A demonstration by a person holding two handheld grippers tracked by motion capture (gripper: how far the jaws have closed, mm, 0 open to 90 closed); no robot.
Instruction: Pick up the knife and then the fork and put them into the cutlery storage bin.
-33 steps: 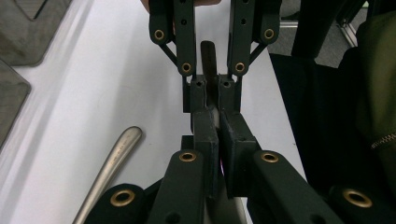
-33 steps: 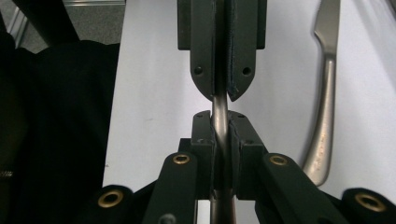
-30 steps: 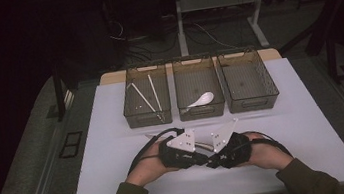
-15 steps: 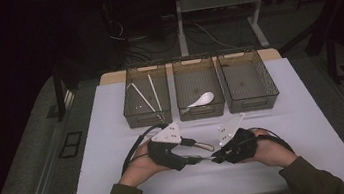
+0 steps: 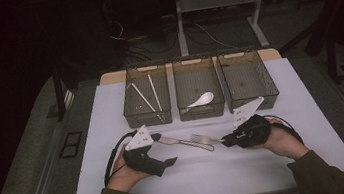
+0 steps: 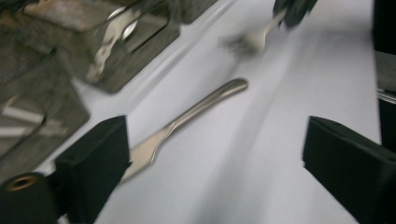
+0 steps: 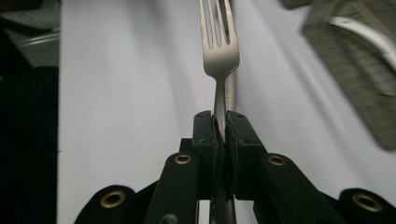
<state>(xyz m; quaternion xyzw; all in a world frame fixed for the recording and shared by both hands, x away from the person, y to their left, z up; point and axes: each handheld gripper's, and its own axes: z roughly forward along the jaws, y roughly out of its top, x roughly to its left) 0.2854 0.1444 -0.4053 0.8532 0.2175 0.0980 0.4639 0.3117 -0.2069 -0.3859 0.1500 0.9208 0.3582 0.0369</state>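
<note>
Your right hand-held gripper [image 5: 227, 141] pinches the fork [image 5: 204, 138] by its handle at mid-frame, above the bench [image 5: 111, 110]. Your left hand-held gripper [image 5: 168, 162] has just been opening and stands spread, nothing between its jaws, the knife [image 5: 186, 142] lying beside it. Next, carry the fork to a bin [image 5: 246, 74].

Three bins in a row at the counter [image 5: 112, 115] back: left bin [image 5: 145, 96] holds chopsticks [image 5: 149, 94], middle bin [image 5: 198, 92] a spoon [image 5: 200, 100], right bin [image 5: 248, 79]. Knife [image 5: 186, 142] lies before them, fork [image 5: 204, 138] just right, over it.

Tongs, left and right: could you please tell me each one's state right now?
Left tongs: open, just opened, holding nothing; knife lies on table.
Right tongs: closed on fork.
</note>
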